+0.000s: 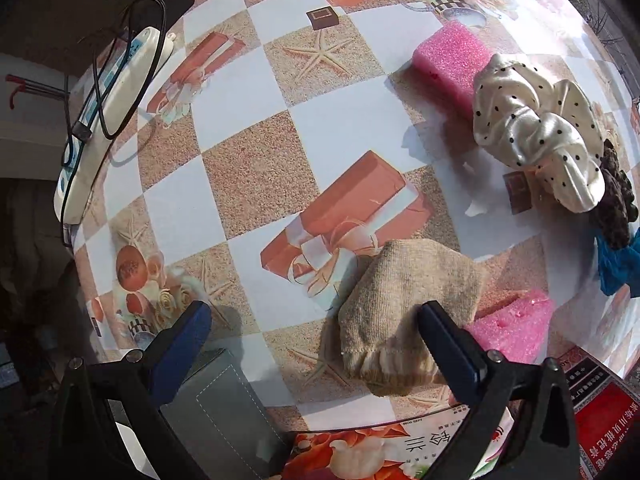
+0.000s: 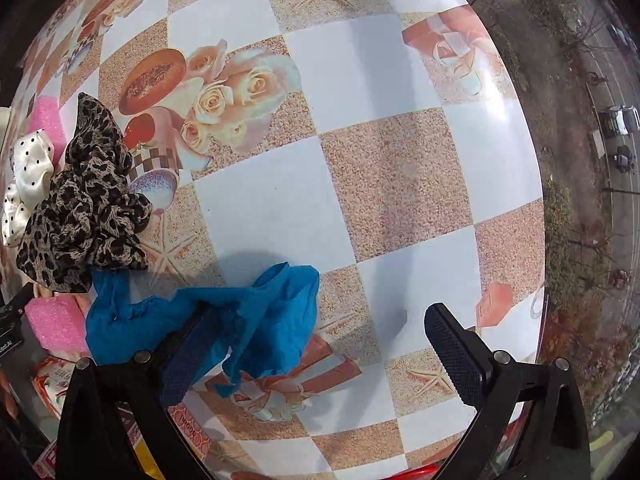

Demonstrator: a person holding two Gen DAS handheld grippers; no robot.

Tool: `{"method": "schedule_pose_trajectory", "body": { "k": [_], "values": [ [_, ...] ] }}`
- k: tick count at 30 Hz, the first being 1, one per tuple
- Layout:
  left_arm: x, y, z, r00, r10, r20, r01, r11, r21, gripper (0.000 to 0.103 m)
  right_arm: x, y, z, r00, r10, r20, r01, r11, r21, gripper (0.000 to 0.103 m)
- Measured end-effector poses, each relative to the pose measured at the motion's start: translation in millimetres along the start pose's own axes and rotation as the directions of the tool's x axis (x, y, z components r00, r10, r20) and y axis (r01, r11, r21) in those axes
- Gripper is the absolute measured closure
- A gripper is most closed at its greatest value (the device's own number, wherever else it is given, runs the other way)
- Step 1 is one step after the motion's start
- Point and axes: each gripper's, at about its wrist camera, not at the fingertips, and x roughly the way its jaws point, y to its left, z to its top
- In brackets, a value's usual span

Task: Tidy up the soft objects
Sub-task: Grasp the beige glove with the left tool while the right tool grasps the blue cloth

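Left wrist view looks down on a round table (image 1: 256, 128) covered in a checkered cloth printed with starfish, gift boxes and roses. The left gripper (image 1: 316, 320) hangs with its two blue-padded fingers spread wide, holding nothing; a beige sock (image 1: 404, 304) lies bunched between them, closer to the right finger, which overlaps its edge. Just beside the sock, on the right, sits a pink sponge (image 1: 516, 324). A second pink sponge (image 1: 452, 60) lies farther back, and a cream scrunchie with black dots (image 1: 536, 128) rests against its near end. A dark leopard-print scrunchie (image 1: 616, 208) touches the cream one at the right edge, with a blue cloth (image 1: 620, 268) just below it. A white power strip (image 1: 112, 120) with a black cable lies along the table's left rim. In the right wrist view, the right gripper (image 2: 320, 332) is also wide open and empty. The blue cloth (image 2: 240, 320) lies crumpled on the table, its folds touching and partly draped around the left finger, while the right finger stands clear over bare cloth. The leopard-print scrunchie (image 2: 84, 208) sits just behind the blue cloth, touching it, with the dotted scrunchie (image 2: 28, 176) and both pink sponges at the far left.
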Motion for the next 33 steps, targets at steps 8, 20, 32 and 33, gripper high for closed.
{"method": "schedule_pose_trajectory", "body": {
  "k": [8,20,32,33],
  "values": [
    [-19,24,-15,0.977,-0.209,0.034,0.212,0.967,-0.142,0.0,-38,-27,-43,0.977,0.179,0.118,-0.18,0.984,-0.008,0.001],
    [35,10,-16,0.969,-0.24,-0.066,0.222,0.954,-0.204,0.0,-15,44,-24,0.988,0.11,0.11,-0.073,0.953,-0.295,0.001],
    [46,-10,-19,0.974,-0.194,-0.114,0.174,0.971,-0.166,0.0,-14,80,-48,0.985,0.067,0.159,0.002,0.917,-0.399,0.001],
    [47,-10,-15,0.973,-0.196,-0.125,0.173,0.97,-0.171,0.0,-17,82,-52,0.981,0.077,0.177,0.004,0.909,-0.417,0.001]
  ]
}}
